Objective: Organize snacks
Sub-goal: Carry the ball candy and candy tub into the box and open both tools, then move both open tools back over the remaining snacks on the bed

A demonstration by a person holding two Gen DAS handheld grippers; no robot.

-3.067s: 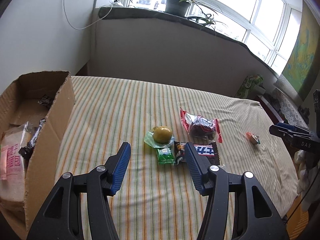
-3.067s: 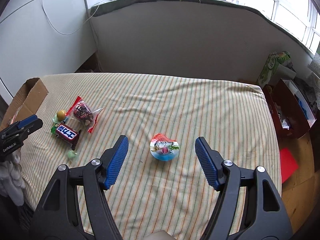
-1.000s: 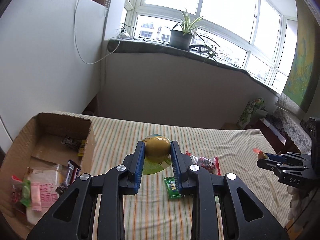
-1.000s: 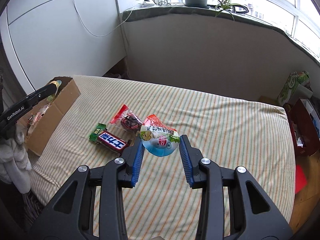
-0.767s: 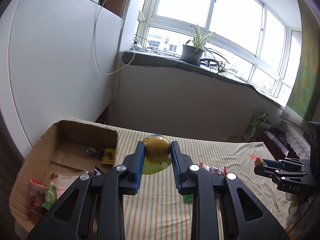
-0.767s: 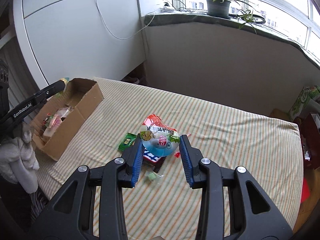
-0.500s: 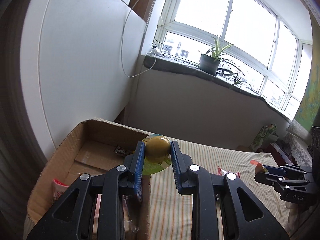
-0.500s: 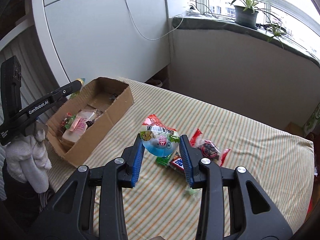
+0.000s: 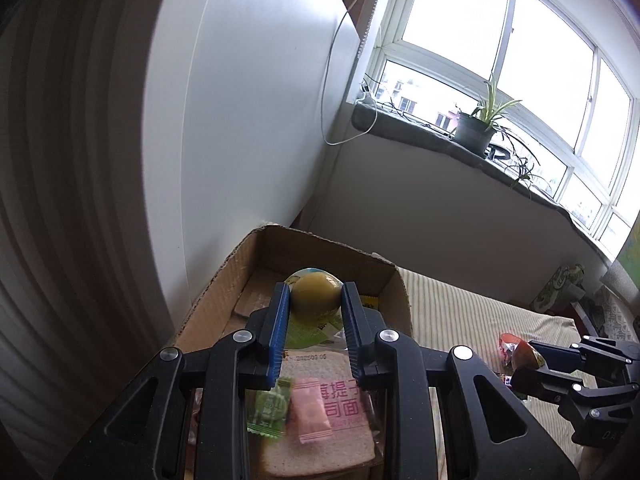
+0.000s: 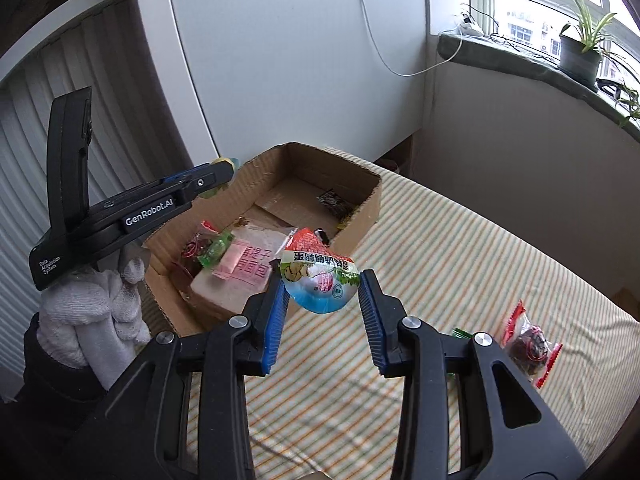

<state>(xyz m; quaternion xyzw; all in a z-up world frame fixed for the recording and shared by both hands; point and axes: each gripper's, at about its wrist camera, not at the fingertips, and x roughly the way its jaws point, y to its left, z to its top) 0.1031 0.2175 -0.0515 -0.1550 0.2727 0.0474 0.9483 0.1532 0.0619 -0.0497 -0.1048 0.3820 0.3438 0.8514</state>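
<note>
Left gripper [image 9: 315, 300] — mine, jaws drawn in tight on a yellow-green round jelly cup [image 9: 315, 295], its green foil lid hanging below the blue pads [image 9: 279, 328]. It hangs over the open cardboard box [image 9: 224, 280], which sits at the left edge of the striped bedspread [image 9: 460, 312]. Under the gripper, inside the box: a wrapped bread slice with pink print [image 9: 320, 432], a small green candy packet [image 9: 270, 408] and a pink one [image 9: 311, 410] lying on top of it.

Right gripper [image 10: 322, 304] — jaws narrowed around a sealed cup snack [image 10: 318, 280], red and white foil top, blue underside, pinched between both pads. It hangs over the bedspread just beside the box's near right wall [image 10: 360, 220], not over the opening. From this view my gloved left hand [image 10: 88, 320] shows at far left, at the box's outer side.

Farther right on the bedspread, well apart from the box: a clear packet with red edges holding dark fruit [image 10: 528, 344]. A green wrapper corner [image 10: 462, 334] peeks out from behind the right finger.
</note>
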